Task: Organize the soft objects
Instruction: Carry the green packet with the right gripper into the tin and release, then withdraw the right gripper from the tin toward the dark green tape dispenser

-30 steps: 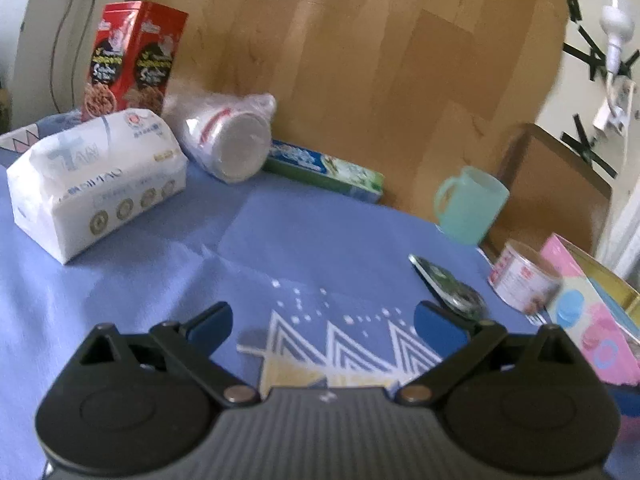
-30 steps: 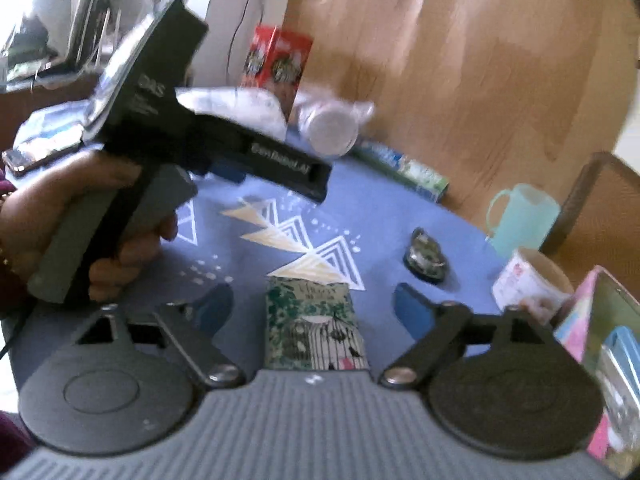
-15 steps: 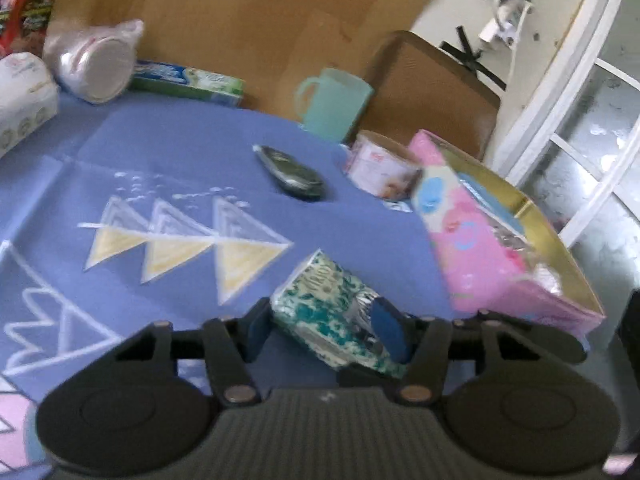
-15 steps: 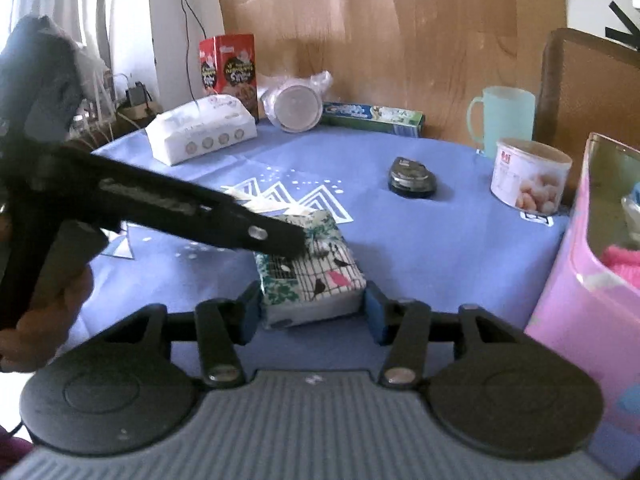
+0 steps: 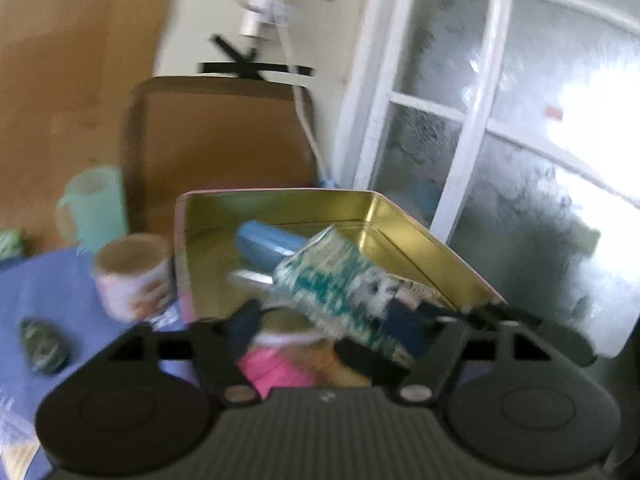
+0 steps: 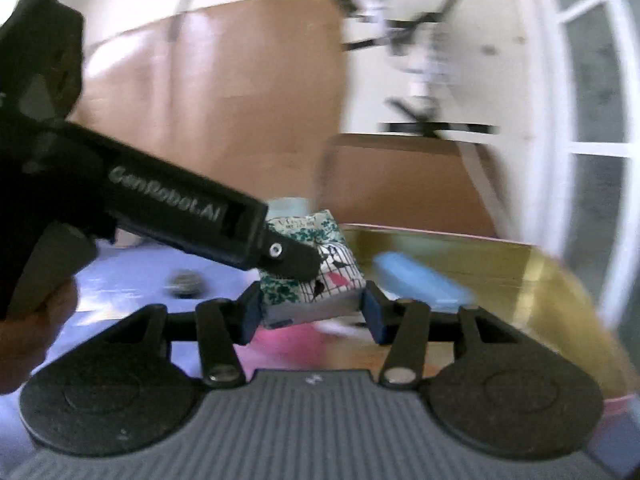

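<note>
The bench (image 5: 36, 280), under a blue-violet cloth, fills the left of the left wrist view. At its right edge stands a pink tin box (image 5: 400, 216) with a gold lining, open at the top, holding a blue roll-shaped thing (image 5: 264, 244) and something bright pink (image 5: 276, 364). Left of the box are a pale green mug (image 5: 94, 204), a round printed can (image 5: 132, 280) and a small dark green object (image 5: 42, 346) lying flat on the cloth.

A green-and-white patterned tissue pack (image 6: 308, 276) hangs tilted over the open box, above its contents. The right claw (image 6: 310, 312) grips it across its near end, both blue pads pressed to its sides. The left claw (image 5: 320, 324) has just been opening: in its own blurred view the jaws stand wide with the pack between them, its right pad apparently still against the pack while the left pad stands clear. In the right wrist view its black finger overlaps the top of the pack. A hand (image 6: 32, 344) holds its handle.
</note>
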